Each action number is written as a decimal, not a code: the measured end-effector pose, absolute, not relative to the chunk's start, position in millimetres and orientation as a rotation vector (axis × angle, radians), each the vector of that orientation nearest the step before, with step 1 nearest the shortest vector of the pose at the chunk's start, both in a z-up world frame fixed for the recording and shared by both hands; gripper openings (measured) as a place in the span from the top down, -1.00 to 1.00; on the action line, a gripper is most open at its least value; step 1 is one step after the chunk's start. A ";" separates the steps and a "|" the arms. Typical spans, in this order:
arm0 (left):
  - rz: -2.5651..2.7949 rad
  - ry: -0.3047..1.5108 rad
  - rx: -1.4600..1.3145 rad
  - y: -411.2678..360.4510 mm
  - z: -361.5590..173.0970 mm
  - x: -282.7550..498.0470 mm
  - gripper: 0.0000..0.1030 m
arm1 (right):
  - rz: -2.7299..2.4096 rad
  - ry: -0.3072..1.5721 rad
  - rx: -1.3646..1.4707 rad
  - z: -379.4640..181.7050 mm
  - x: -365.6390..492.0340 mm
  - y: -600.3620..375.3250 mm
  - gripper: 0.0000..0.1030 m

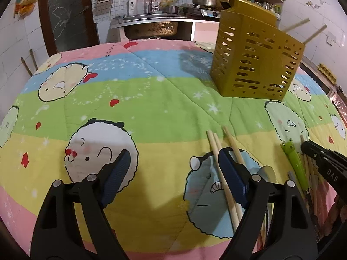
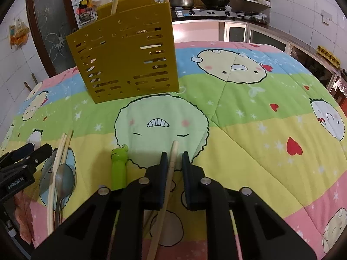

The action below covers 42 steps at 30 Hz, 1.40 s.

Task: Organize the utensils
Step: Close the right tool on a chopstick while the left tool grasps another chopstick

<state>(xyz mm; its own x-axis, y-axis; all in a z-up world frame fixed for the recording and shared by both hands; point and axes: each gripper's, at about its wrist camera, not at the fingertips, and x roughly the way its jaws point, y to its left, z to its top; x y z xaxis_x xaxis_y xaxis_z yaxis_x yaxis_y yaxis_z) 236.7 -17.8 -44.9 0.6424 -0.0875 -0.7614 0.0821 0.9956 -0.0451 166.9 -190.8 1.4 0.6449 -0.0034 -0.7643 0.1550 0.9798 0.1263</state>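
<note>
Utensils lie loose on the cartoon-print quilt (image 1: 134,108), and the yellow slotted holder (image 1: 258,62) stands upright at its far side, placed as the likely destination. In the left wrist view two chopsticks already poke out of its top, so the sorting looks partly done. The left gripper (image 1: 171,173) hovers with its jaws wide apart and nothing between them; its right pad sits over a pair of loose chopsticks (image 1: 219,166), which suggests it is lining up on them, not gripping yet. At the right edge a green frog-headed pen (image 1: 296,162) lies among more sticks, beside the tip of the other gripper.

In the right wrist view the right gripper (image 2: 174,162) has its jaws drawn close around a single chopstick (image 2: 171,169), which runs lengthwise between the pads and points toward the holder. The stick touches the left pad, but a gap shows on the other side, so I cannot tell whether it is truly clamped. Grasping near one end would let it be tipped upright for dropping in. Left of it lie the frog pen, a metal spoon (image 2: 64,179) and two more chopsticks, all waiting.
</note>
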 end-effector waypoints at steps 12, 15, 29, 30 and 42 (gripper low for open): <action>-0.105 0.884 0.026 -27.7 -50.6 239.7 -0.55 | -0.083 0.861 0.207 -0.6 166.8 -192.8 0.72; -0.099 0.891 0.031 -27.0 -52.1 239.4 -0.56 | -0.082 0.859 0.213 -0.4 166.1 -193.5 0.72; -0.132 0.915 0.068 -44.5 -54.7 241.0 -0.31 | -0.090 0.859 0.198 1.8 163.3 -193.2 0.72; -0.135 0.916 0.058 -43.0 -54.1 240.5 -0.29 | -0.088 0.859 0.199 1.8 163.5 -193.3 0.72; -0.196 0.937 0.005 -47.7 -47.4 250.2 0.62 | -0.076 0.846 0.208 3.7 164.7 -195.0 0.82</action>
